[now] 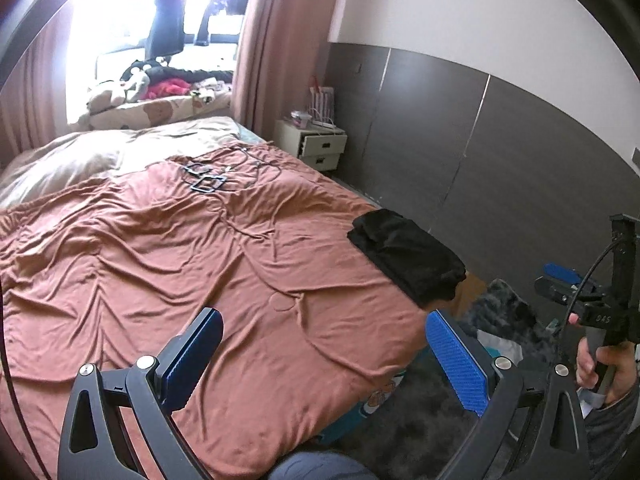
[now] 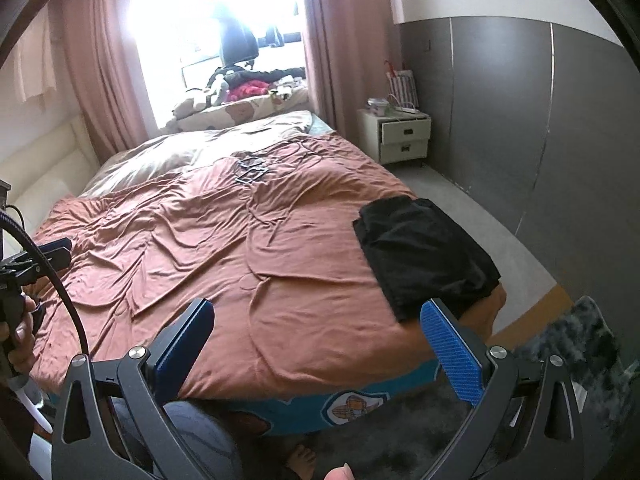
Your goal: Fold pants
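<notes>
The left gripper (image 1: pixel 324 356) hangs above the near edge of the bed with its 2 blue-padded fingers spread wide and nothing between them; the right gripper (image 2: pixel 318 354) is likewise wide apart and empty, held over the foot of the bed. The folded black pants (image 2: pixel 426 252) lie on the rust-brown bedspread (image 2: pixel 240 260) at the bed's right edge, near the foot corner, with 1 end reaching the corner drop. Left of the pants the bedspread is wrinkled and bare across most of its width; only some black square frames (image 2: pixel 252 172) sit far up near the beige duvet (image 2: pixel 180 148). A strip of grey floor (image 2: pixel 460 200) runs between the bed's right side and the dark panelled wall, ending at a cream nightstand (image 2: pixel 402 136). The left wrist view alone shows the person's right hand (image 1: pixel 604 364) gripping its handle out past the bed corner; the right wrist view alone shows a bare foot (image 2: pixel 302 460) on the dark rug.
</notes>
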A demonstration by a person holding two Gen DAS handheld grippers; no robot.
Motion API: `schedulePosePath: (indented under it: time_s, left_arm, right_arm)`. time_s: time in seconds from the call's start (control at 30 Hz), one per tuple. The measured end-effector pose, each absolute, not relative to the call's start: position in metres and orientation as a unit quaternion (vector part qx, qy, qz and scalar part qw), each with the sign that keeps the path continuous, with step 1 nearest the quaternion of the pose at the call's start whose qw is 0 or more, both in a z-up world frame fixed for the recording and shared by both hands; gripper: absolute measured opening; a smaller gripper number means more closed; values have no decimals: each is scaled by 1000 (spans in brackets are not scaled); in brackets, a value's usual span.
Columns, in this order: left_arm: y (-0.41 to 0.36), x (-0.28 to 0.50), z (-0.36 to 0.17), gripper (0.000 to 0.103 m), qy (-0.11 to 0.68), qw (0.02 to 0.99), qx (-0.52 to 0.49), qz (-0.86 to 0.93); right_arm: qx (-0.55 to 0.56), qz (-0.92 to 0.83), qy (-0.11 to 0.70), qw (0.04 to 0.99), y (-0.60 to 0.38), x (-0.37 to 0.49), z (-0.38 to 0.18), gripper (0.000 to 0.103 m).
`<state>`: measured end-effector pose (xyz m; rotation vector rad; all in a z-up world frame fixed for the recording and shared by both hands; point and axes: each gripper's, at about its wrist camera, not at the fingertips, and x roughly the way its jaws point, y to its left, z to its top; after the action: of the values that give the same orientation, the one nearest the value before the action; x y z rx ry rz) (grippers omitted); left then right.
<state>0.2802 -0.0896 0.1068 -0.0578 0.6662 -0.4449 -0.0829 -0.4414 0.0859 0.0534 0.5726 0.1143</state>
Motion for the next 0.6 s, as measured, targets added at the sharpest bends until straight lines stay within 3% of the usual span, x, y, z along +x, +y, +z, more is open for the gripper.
schedulePosePath:
  time_s: [0.6]
  left_arm:
    - [-36,177,97,102,272,948,-20,-163]
  right_arm:
    - [42,116,253,960,-421,-133,60,103]
